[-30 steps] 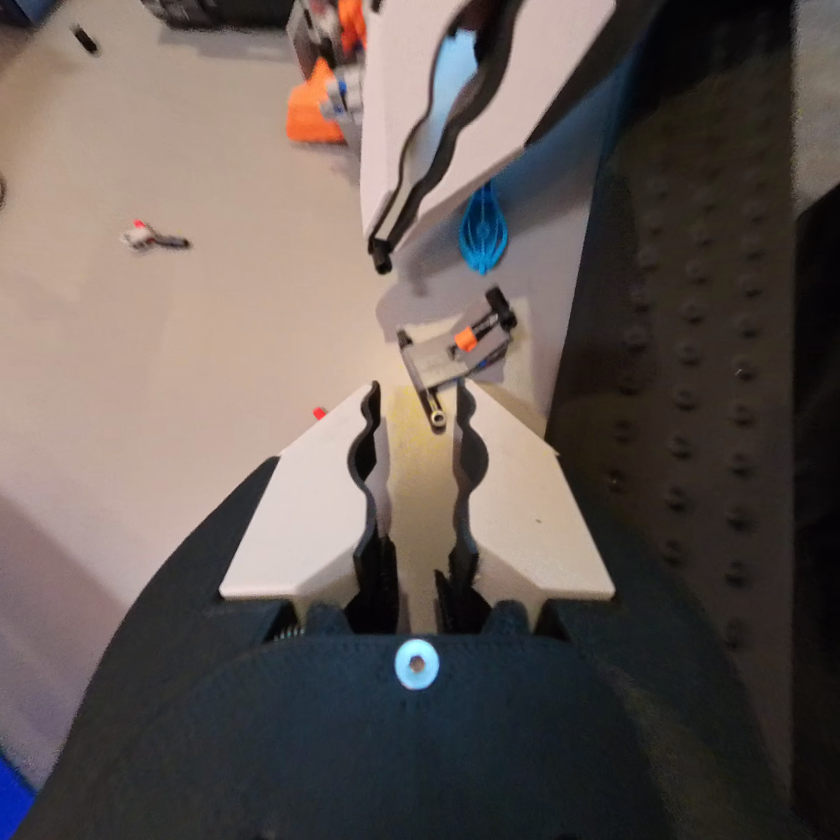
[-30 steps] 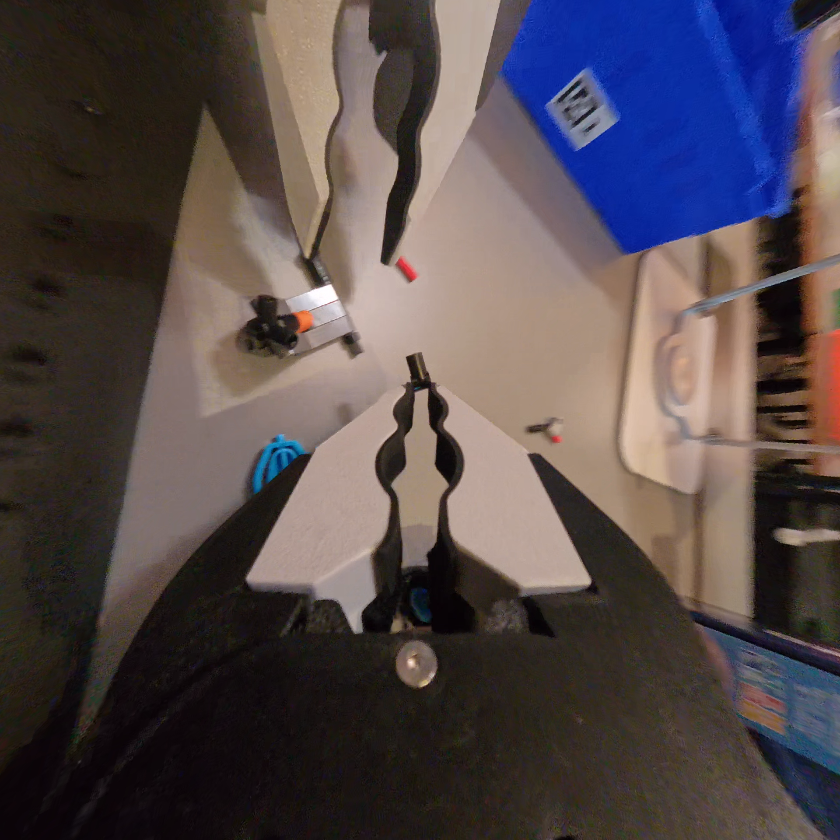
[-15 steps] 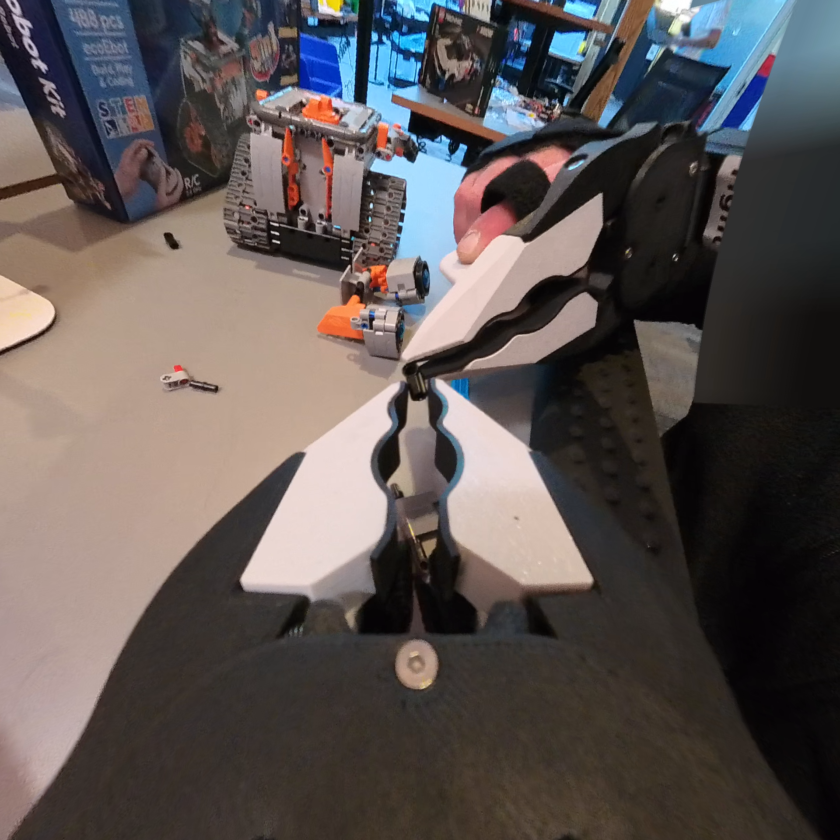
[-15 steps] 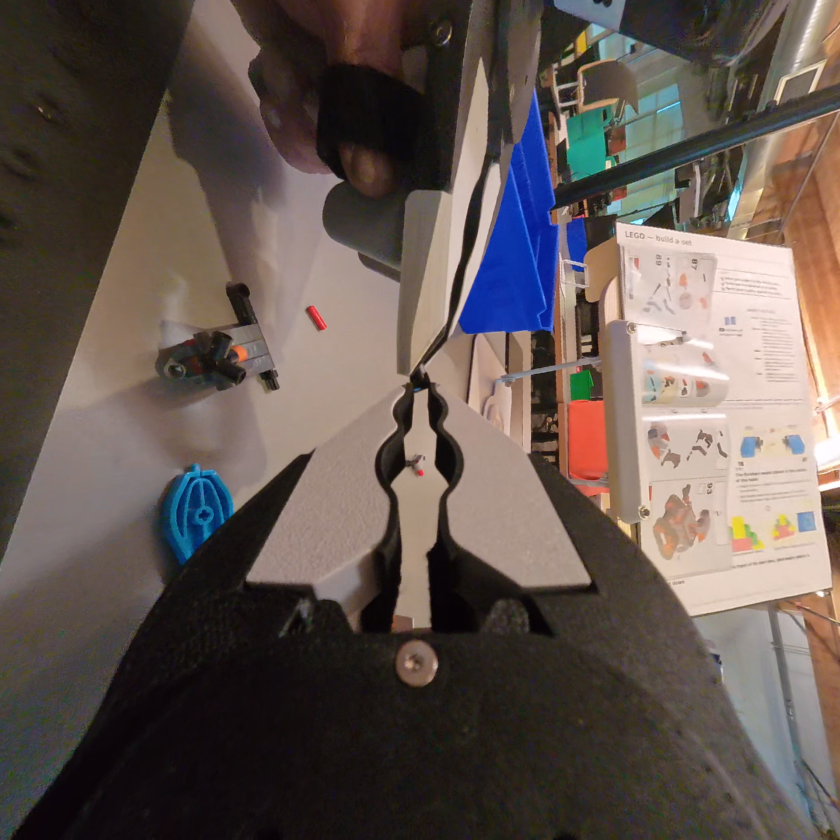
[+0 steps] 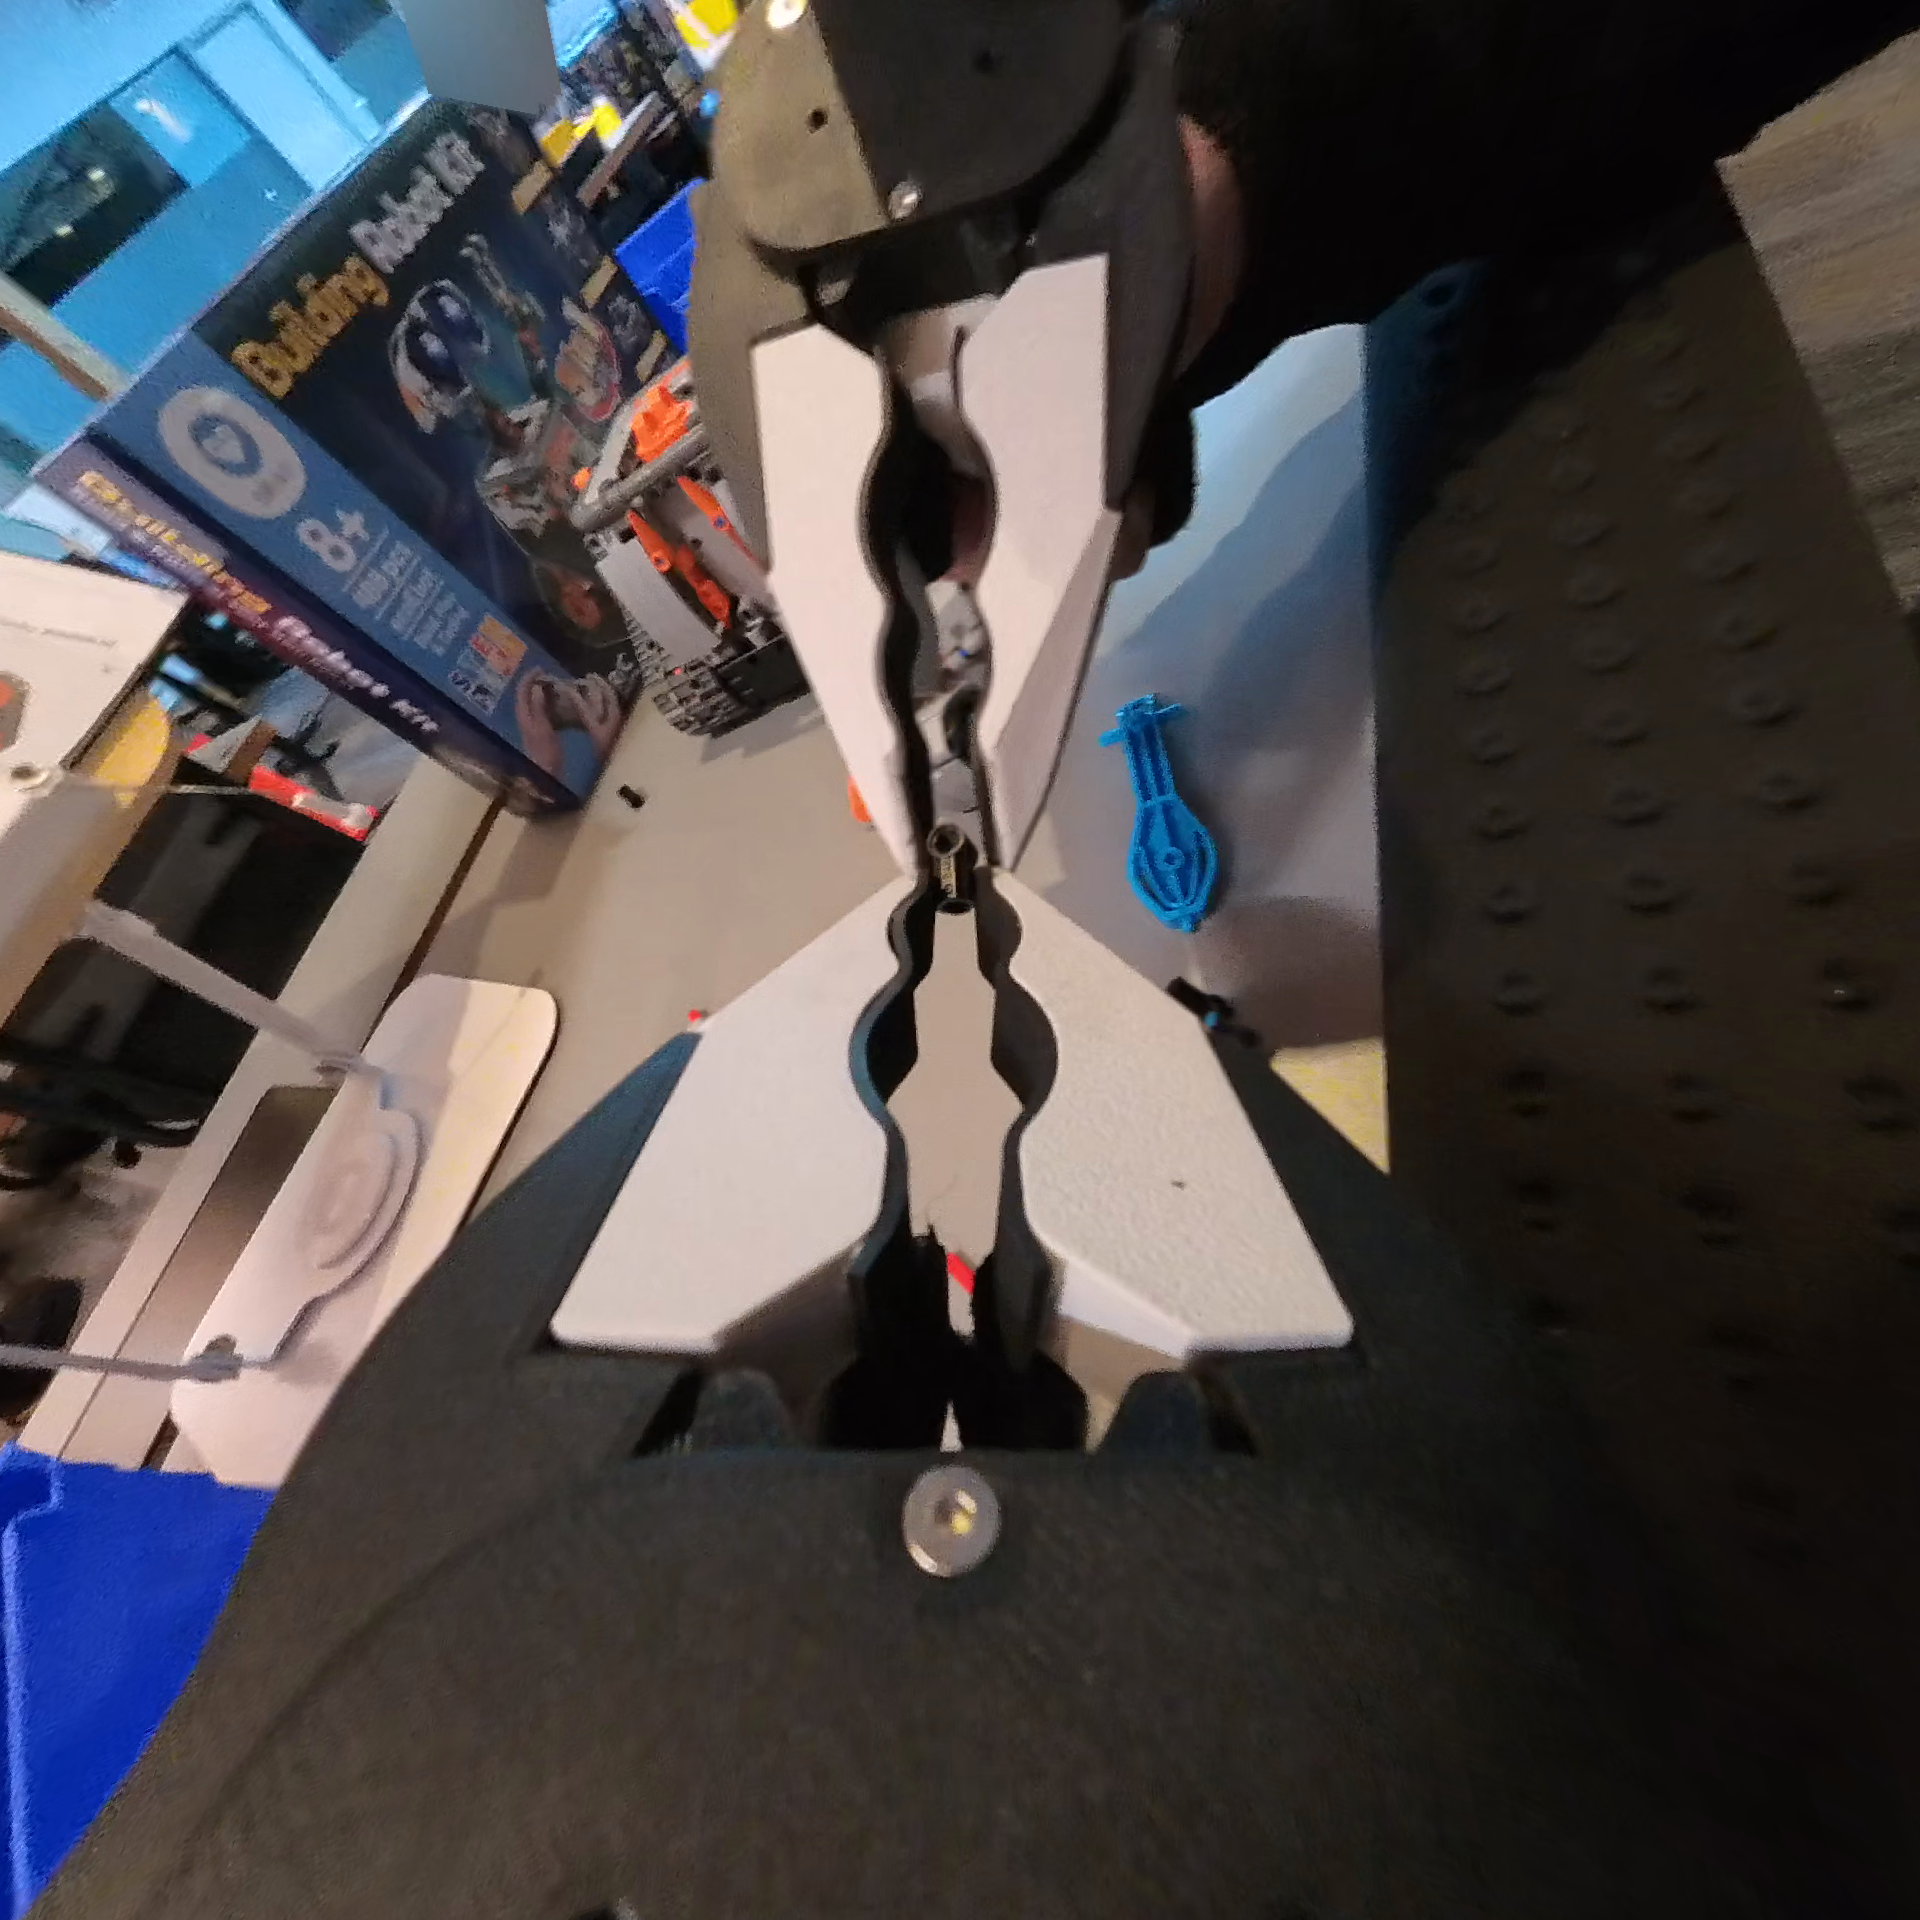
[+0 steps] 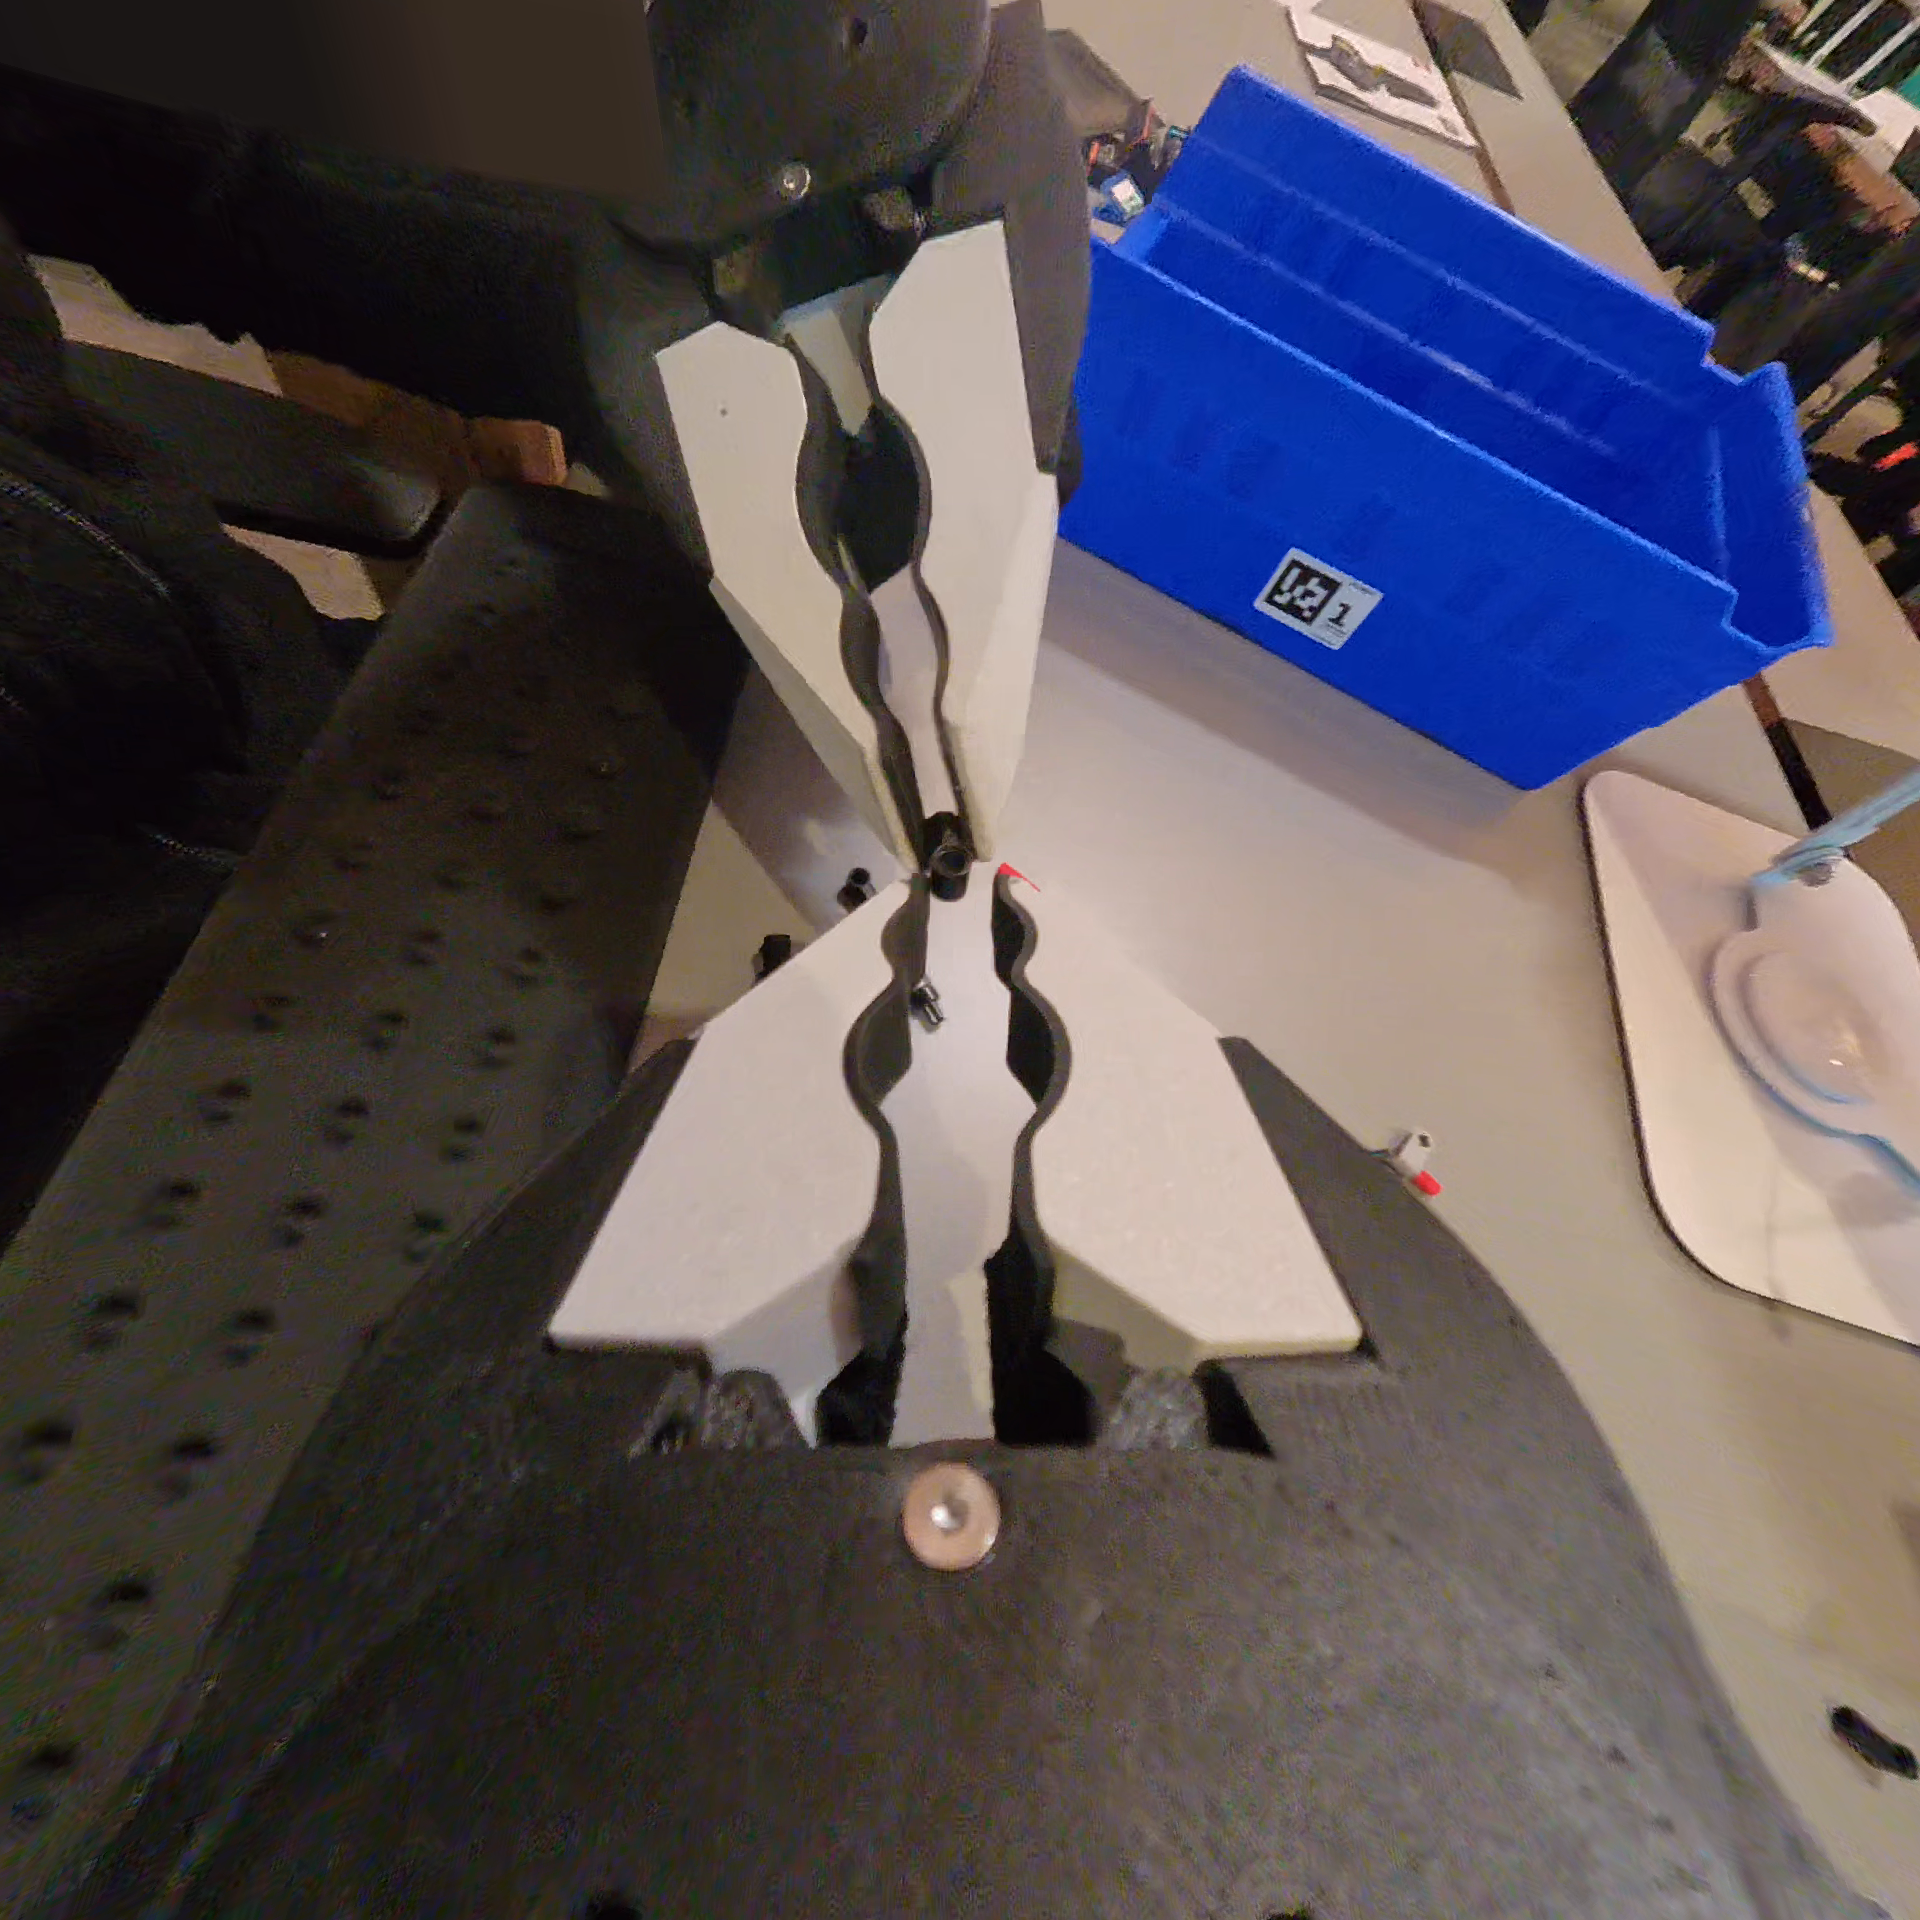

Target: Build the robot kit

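On the grey tabletop (image 5: pixel 644 914), from left to right in the left wrist view, stand a white board (image 5: pixel 457 1049), a dark blue toy-kit box (image 5: pixel 395 499) and a tracked model (image 5: pixel 686 582), then a flat blue plastic piece (image 5: pixel 1169 831) lies beside a black studded mat (image 5: pixel 1662 935). The left gripper (image 5: pixel 948 906) and the right gripper (image 6: pixel 961 894) are raised above the tabletop and meet tip to tip. The left fingers (image 5: pixel 779 1122) are closed on a small black connector pin (image 5: pixel 950 868), while the right fingers (image 6: pixel 1164 1143) stand slightly open just beside this pin.
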The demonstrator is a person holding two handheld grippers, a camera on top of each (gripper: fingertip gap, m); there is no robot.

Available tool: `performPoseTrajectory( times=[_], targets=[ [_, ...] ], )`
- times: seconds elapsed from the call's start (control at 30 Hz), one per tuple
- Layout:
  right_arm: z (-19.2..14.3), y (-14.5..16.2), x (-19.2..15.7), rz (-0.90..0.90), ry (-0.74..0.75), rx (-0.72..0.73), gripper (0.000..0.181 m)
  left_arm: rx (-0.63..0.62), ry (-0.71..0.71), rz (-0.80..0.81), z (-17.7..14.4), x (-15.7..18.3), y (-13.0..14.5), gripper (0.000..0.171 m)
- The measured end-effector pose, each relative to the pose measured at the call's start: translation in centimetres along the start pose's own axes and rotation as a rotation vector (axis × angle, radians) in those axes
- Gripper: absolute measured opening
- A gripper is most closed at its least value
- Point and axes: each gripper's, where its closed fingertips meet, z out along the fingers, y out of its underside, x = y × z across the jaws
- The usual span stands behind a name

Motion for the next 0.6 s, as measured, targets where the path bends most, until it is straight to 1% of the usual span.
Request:
performPoseTrajectory(
  times=[0.03,0.1,0.2,0.3,0.33,0.37,0.4,0.47,0.5,0.57,0.6],
  targets=[
    [0.1,0.1,-0.1,0.002,-0.011,-0.004,0.009,-0.002,0.012,0.017,0.0,0.3,-0.1,0.006],
    [0.1,0.1,-0.2,-0.007,-0.016,-0.003,0.005,-0.021,-0.006,0.059,0.1,0.2,0.0,0.006],
    [0.0,0.1,-0.2,-0.002,-0.020,0.001,0.005,-0.030,0.003,0.069,0.1,0.2,-0.1,0.006],
    [0.1,0.4,-0.3,-0.008,-0.023,-0.025,0.005,-0.041,0.017,0.056,0.2,0.3,0.1,0.006],
    [0.3,0.7,-0.3,-0.007,-0.021,-0.049,0.004,-0.050,0.030,0.032,0.2,0.5,0.3,0.006],
    [0.4,1.1,-0.2,-0.007,-0.012,-0.076,0.004,-0.090,0.041,0.001,0.3,0.5,1.1,0.007],
    [0.4,1.5,-0.1,-0.004,-0.012,-0.092,0.004,-0.147,0.040,-0.024,0.2,0.3,2.2,0.016],
    [0.5,2.2,-0.2,0.017,-0.025,-0.114,0.004,-0.219,0.092,-0.115,-0.5,0.9,4.0,0.022],
    [0.6,2.8,-0.3,0.025,-0.028,-0.133,0.004,-0.247,0.118,-0.175,-0.8,1.3,4.7,0.028],
    [1.0,3.7,-0.6,0.036,-0.048,-0.173,0.004,-0.283,0.181,-0.254,-1.2,2.5,5.8,0.032],
    [1.2,4.2,-0.7,0.035,-0.050,-0.198,0.004,-0.320,0.204,-0.276,-1.2,3.2,6.5,0.035]
  ],
)
